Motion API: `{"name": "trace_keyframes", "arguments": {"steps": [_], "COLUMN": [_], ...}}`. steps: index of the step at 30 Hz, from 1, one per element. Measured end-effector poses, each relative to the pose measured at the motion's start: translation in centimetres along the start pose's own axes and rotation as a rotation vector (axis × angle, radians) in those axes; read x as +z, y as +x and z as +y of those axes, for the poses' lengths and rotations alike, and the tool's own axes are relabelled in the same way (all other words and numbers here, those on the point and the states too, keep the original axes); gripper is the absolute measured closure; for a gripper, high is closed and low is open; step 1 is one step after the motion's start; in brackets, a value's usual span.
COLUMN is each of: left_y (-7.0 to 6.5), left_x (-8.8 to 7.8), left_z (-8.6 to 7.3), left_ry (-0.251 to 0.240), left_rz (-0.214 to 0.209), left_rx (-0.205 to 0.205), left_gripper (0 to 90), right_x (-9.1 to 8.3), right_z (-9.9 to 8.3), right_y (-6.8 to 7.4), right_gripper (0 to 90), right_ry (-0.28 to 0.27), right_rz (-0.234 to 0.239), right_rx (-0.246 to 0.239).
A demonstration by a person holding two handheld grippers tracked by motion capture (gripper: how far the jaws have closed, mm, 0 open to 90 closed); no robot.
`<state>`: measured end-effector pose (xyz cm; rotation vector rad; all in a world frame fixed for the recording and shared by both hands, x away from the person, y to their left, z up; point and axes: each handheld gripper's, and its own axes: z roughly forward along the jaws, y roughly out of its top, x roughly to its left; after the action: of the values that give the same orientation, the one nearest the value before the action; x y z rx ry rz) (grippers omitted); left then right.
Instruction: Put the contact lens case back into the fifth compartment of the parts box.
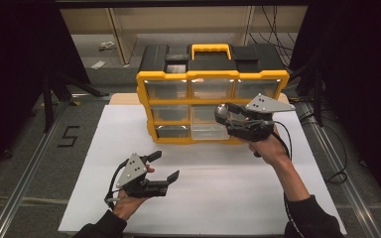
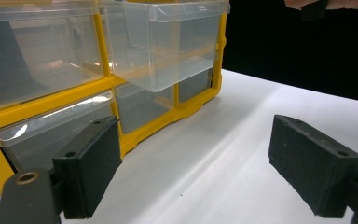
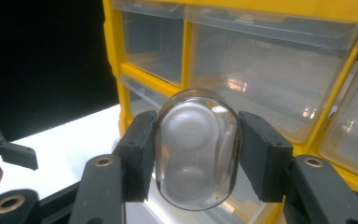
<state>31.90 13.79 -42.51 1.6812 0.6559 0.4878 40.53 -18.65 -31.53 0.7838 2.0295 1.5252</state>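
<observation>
My right gripper (image 3: 198, 151) has its jaws clamped on a clear capsule-shaped case (image 3: 196, 149) with a white moulded insert inside; the pads press its two long sides. In the high view I hold that case (image 1: 222, 113) in the air in front of the yellow drawer organizer (image 1: 211, 78), level with its middle row and just above a clear drawer (image 1: 209, 131) that stands pulled out of the bottom row. In the left gripper view that drawer (image 2: 168, 46) juts past the cabinet's front edge, and bare desk lies under it.

My left gripper (image 1: 162, 166) has its jaws apart with nothing between them. It sits low over the near left part of the white desk (image 1: 218, 198), well apart from the organizer and pointing across toward it.

Between the organizer's front edge and the desk's near edge the white surface is bare, so there is open room around both hands. The organizer stands near the far edge of the white sheet.
</observation>
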Motion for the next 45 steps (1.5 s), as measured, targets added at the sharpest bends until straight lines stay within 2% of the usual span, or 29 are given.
{"name": "trace_keyframes", "arguments": {"steps": [16, 37, 45], "left_y": [0.0, 0.0, 0.0], "left_x": [0.0, 0.0, 0.0], "left_z": [0.0, 0.0, 0.0], "left_ry": [0.000, 0.001, 0.000], "left_rz": [-0.002, -0.002, -0.003], "left_rx": [0.000, -0.004, -0.003], "left_gripper": [16.4, 16.4, 16.4], "right_x": [1.6, 2.4, 2.2], "right_z": [-0.8, -1.2, -1.0], "right_y": [-1.2, -1.2, -1.2], "right_gripper": [49.7, 49.4, 49.8], "right_ry": [0.037, 0.082, 0.059], "right_rz": [-0.027, -0.035, -0.040], "right_rx": [0.029, 0.029, 0.035]}}
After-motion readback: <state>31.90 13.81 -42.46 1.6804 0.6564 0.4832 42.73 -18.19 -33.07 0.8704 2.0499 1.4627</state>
